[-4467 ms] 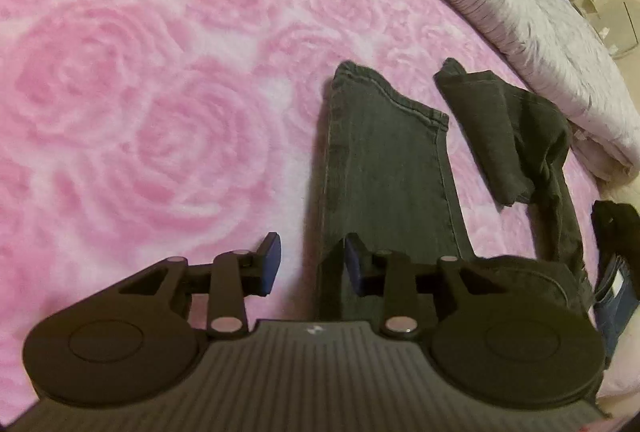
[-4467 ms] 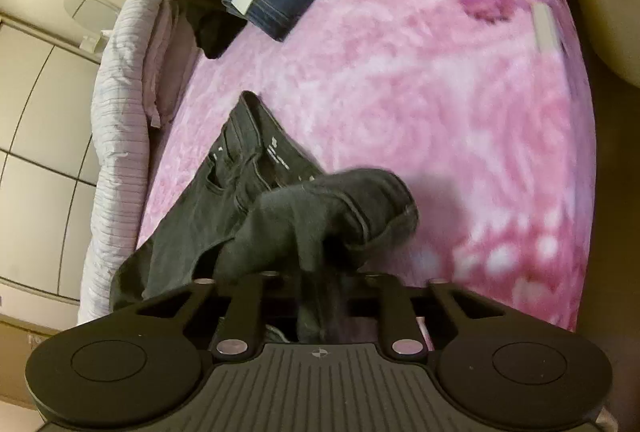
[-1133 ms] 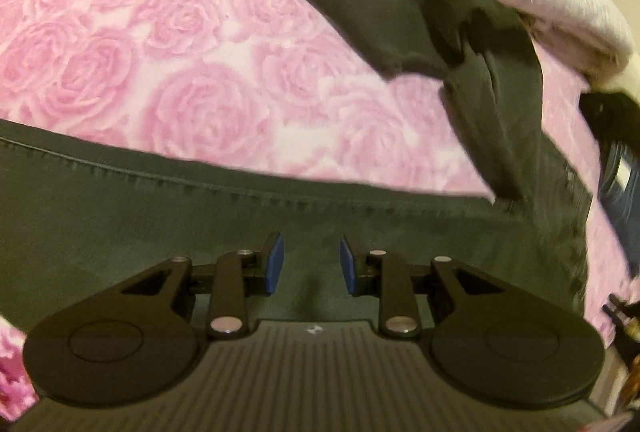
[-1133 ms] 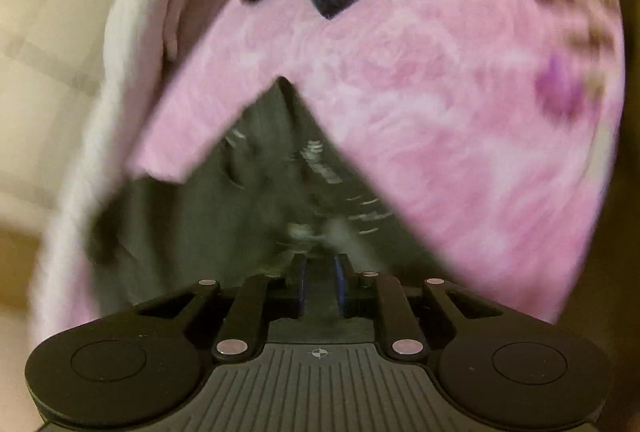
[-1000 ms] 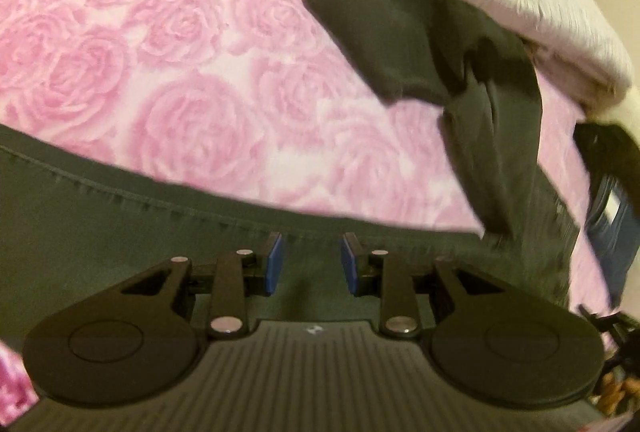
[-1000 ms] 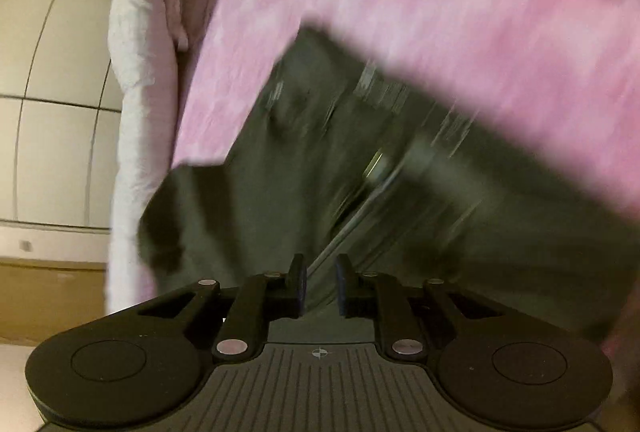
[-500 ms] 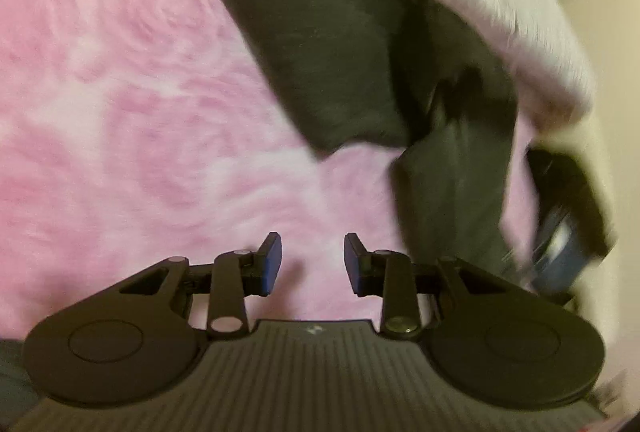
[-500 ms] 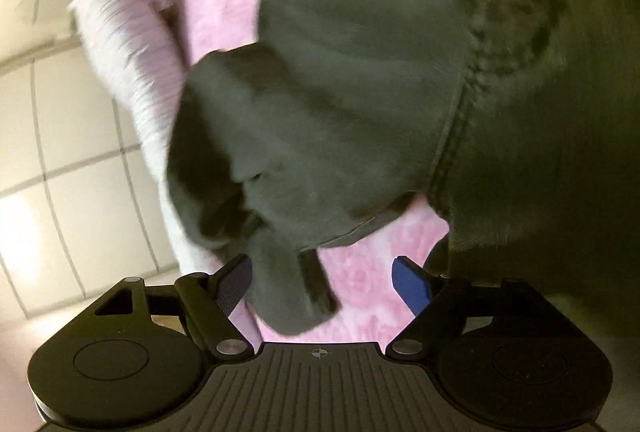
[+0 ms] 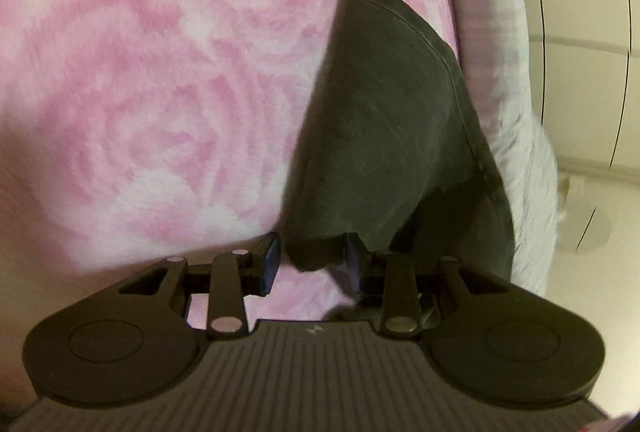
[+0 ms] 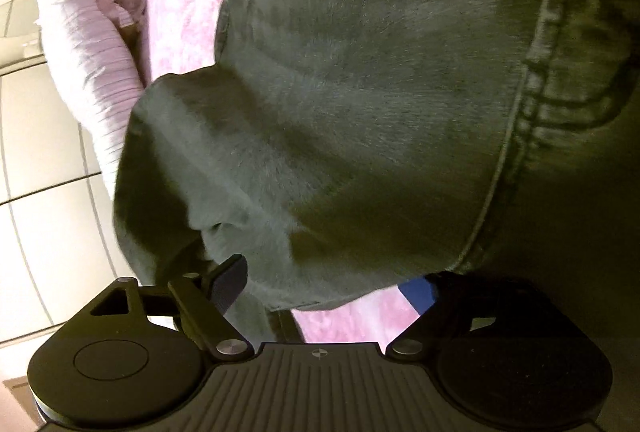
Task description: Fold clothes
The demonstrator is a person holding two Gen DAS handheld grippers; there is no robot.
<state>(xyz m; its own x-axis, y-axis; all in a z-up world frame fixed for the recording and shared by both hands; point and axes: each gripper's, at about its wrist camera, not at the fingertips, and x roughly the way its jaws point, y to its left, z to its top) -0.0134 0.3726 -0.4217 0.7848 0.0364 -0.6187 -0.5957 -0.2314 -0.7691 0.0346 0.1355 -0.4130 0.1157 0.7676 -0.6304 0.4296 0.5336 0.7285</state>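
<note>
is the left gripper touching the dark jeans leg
Cannot tell. In the left wrist view the left gripper stands open around a corner of the dark jeans leg, but blur hides any contact.

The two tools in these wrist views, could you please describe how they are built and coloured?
Both look alike. The left tool and right tool have a matt black body with a ribbed centre plate bearing a small round mark, a round disc on each side, silver pivot pins on black link arms, and blue pads on the fingers. No cables or sleeves show.
</note>
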